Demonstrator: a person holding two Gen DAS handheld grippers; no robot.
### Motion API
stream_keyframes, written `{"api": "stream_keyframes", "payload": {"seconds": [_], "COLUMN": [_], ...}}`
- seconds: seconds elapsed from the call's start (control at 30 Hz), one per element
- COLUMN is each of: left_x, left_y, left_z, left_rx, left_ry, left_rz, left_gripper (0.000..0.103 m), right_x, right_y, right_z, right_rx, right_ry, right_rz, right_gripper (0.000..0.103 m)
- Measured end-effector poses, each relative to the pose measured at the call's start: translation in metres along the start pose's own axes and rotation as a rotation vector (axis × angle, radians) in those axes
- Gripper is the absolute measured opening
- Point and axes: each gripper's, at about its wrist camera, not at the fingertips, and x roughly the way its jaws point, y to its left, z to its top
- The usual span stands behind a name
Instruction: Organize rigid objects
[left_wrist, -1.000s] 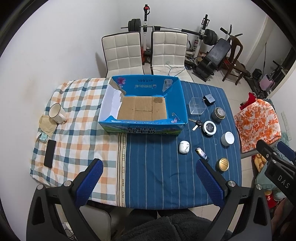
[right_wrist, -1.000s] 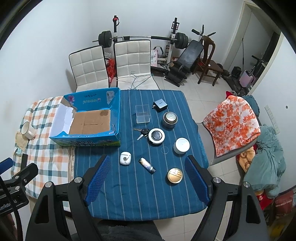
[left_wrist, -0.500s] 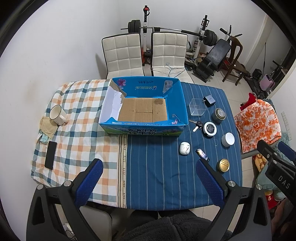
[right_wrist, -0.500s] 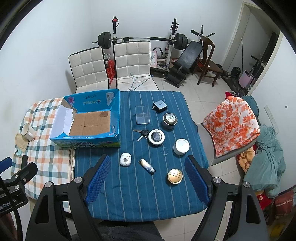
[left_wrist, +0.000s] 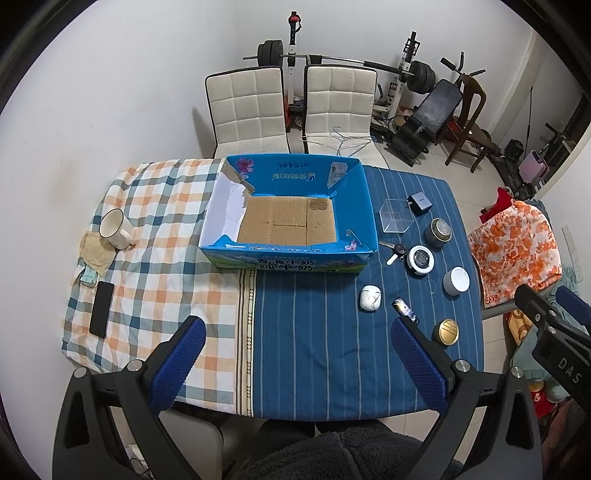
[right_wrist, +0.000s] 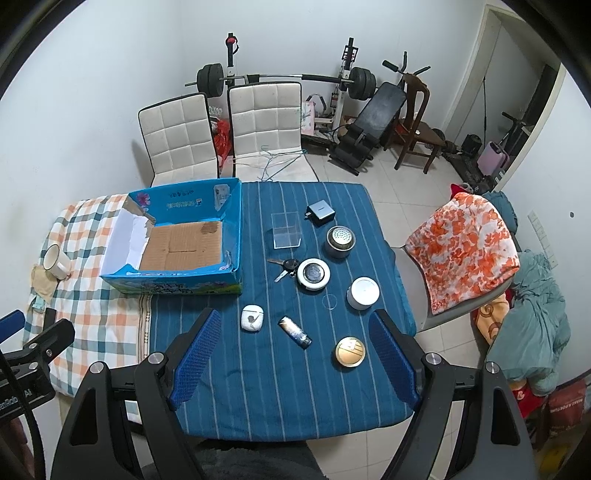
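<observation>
An empty blue cardboard box (left_wrist: 364, 206) (right_wrist: 232, 221) stands mid-table. Right of it on the blue cloth lie small items: a white earbud case (right_wrist: 252, 316) (left_wrist: 370, 297), a lighter (right_wrist: 294, 332), a gold round tin (right_wrist: 350, 351) (left_wrist: 445, 331), a white round jar (right_wrist: 363, 292), a white-rimmed round device (right_wrist: 313, 274), keys (right_wrist: 283, 266), a grey metal tin (right_wrist: 340, 240), a clear plastic box (right_wrist: 285, 235) and a dark charger (right_wrist: 320, 213). My left gripper (left_wrist: 297, 363) and my right gripper (right_wrist: 293, 354) are both open, empty, high above the table's near edge.
A white mug (left_wrist: 114, 224) on a cloth and a black phone (left_wrist: 101, 308) lie on the checked cloth at the left. Two white chairs (left_wrist: 291, 107) stand behind the table. A chair with orange floral fabric (right_wrist: 461, 243) is at the right. Gym gear lines the far wall.
Both views have drifted slightly; the table sits a touch lower in frame. Nothing on the table has moved and both grippers stay open.
</observation>
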Motion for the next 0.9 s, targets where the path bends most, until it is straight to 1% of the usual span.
{"api": "stream_keyframes", "payload": {"seconds": [0.3,0.57,0.63,0.7,0.8,0.87,0.9], "left_x": [0.000,0.000,0.001,0.005,0.016,0.033,0.042], "left_y": [0.001,0.000,-0.002,-0.009,-0.028,-0.050,-0.060], "left_z": [0.002,0.001,0.006,0.014,0.031,0.039,0.048], "left_rx": [0.002,0.002,0.008,0.020,0.040,0.065,0.082], "left_ry": [-0.001,-0.002,0.000,-0.003,-0.013,-0.017,-0.012], "left_rz": [0.000,-0.003,-0.007,-0.008,-0.028,-0.039,-0.046], "left_gripper": [0.103,0.103,0.103,0.103,0.103,0.103,0.103], "right_x": [-0.008,-0.007,-0.003,0.004,0.019,0.034,0.044], "right_y": [0.007,0.006,0.002,-0.004,-0.019,-0.034,-0.042], "right_z": [0.000,0.000,0.002,0.005,0.012,0.019,0.024], "right_rx": [-0.019,-0.013,-0.007,0.010,0.050,0.083,0.101], "right_ry": [-0.005,0.000,0.009,0.021,0.042,0.057,0.066], "right_rz": [0.034,0.038,0.037,0.040,0.044,0.038,0.037], "right_gripper": [0.085,0.085,0.085,0.085,0.085,0.085,0.085]}}
